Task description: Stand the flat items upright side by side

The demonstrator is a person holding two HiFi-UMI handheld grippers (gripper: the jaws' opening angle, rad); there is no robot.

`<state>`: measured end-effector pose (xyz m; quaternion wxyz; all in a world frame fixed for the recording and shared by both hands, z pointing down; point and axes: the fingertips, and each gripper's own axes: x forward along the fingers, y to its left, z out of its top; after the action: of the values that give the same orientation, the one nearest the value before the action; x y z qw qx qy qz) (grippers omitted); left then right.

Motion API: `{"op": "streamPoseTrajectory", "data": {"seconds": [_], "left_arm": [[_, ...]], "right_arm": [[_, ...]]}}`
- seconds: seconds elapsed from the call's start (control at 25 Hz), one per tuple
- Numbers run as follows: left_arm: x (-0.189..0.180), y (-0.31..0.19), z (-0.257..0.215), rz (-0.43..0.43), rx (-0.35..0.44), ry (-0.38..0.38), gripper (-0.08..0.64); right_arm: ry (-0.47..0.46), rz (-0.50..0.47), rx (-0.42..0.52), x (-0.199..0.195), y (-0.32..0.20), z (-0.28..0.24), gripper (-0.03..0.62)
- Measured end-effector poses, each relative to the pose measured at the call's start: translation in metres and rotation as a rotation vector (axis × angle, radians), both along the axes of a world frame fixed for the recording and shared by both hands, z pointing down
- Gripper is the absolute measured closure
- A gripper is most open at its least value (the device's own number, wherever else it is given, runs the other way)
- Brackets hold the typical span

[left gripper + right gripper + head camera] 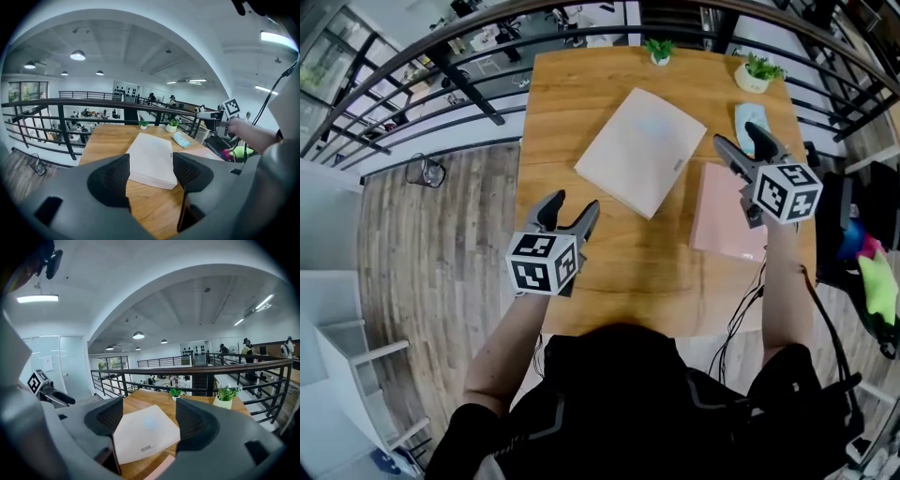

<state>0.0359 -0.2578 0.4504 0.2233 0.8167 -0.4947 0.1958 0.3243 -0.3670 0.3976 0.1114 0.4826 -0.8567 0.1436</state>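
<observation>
White flat item [640,150] lies ahead of left tool [574,202] and right tool [737,134], both released.

- A wooden table [558,112] stands against a black metal railing [65,131] at the edge of a raised level.
- The floor [431,244] beside the table is of grey-brown wood planks.
- A white shelf unit [347,375] stands on that floor, to the left.
- Beyond the railing an open office with desks [89,117] lies on a lower level.
- The ceiling [164,282] is white and curves in a broad arch.
- Round lamps [78,55] and long strip lights [37,298] are lit.
- Windows [26,93] on the far side show greenery outside.
- A white wall [70,366] closes one side.
</observation>
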Motion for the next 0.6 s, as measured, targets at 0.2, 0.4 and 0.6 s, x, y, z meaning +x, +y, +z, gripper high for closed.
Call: {"op": "streamPoseTrajectory", "data": {"seconds": [0.2,0.4,0.6], "left_arm": [[0.020,-0.014,0.032,0.008,-0.038,-0.045,0.258],[0.037,-0.027,0.068,-0.029,-0.114,0.020,0.253],[0.047,-0.041,0.097,-0.064,-0.160,0.007,0.245]], "right_arm": [[0.104,-0.038,-0.079,0.002,-0.036,0.049,0.236],[-0.025,0.025,-0.187,0.021,-0.076,0.098,0.236],[-0.030,0.106,-0.267,0.044,-0.108,0.154,0.236]]}}
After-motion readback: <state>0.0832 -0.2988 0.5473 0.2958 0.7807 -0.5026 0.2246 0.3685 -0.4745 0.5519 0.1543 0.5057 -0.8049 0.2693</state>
